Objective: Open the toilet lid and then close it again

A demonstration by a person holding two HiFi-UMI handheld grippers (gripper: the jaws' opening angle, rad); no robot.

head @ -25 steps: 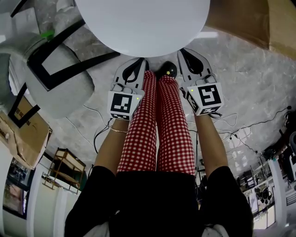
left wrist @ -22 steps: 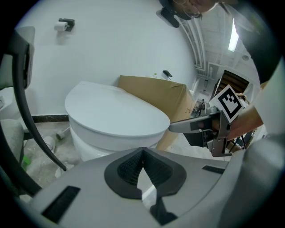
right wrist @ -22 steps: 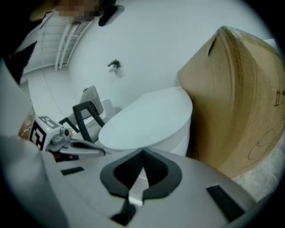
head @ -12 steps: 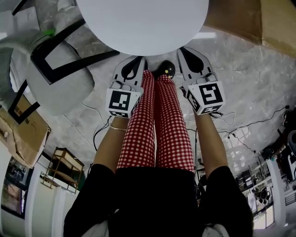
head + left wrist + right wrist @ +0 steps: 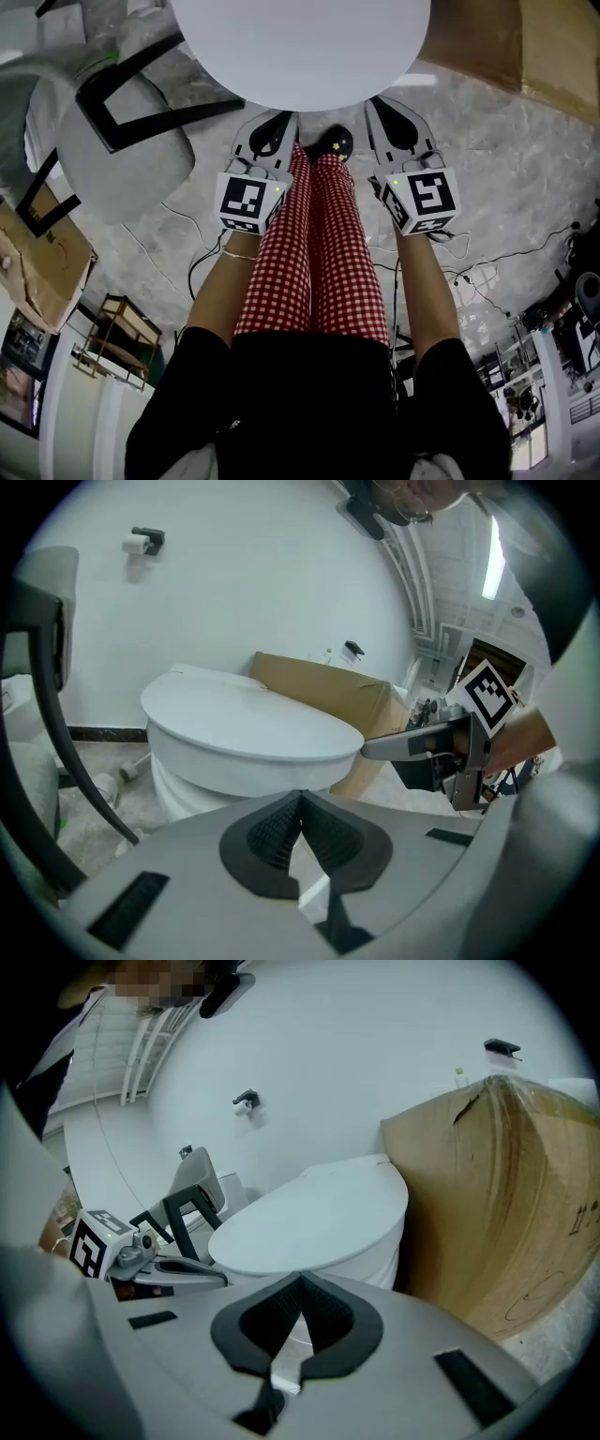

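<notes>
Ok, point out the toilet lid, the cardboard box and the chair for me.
toilet lid (image 5: 300, 47), head view, middle of its closed white top.
cardboard box (image 5: 497, 1204), right gripper view, its brown side face.
chair (image 5: 131, 183), head view, its grey seat.

Red-and-white checked trousers (image 5: 314, 253), a black short-sleeved top (image 5: 309, 403), a thin bracelet (image 5: 240, 255) and a star-marked black shoe (image 5: 337, 141) clothe the person, whose grey left gripper (image 5: 279, 122) and right gripper (image 5: 377, 105) each bear a black-and-white marker cube (image 5: 249, 202).
</notes>
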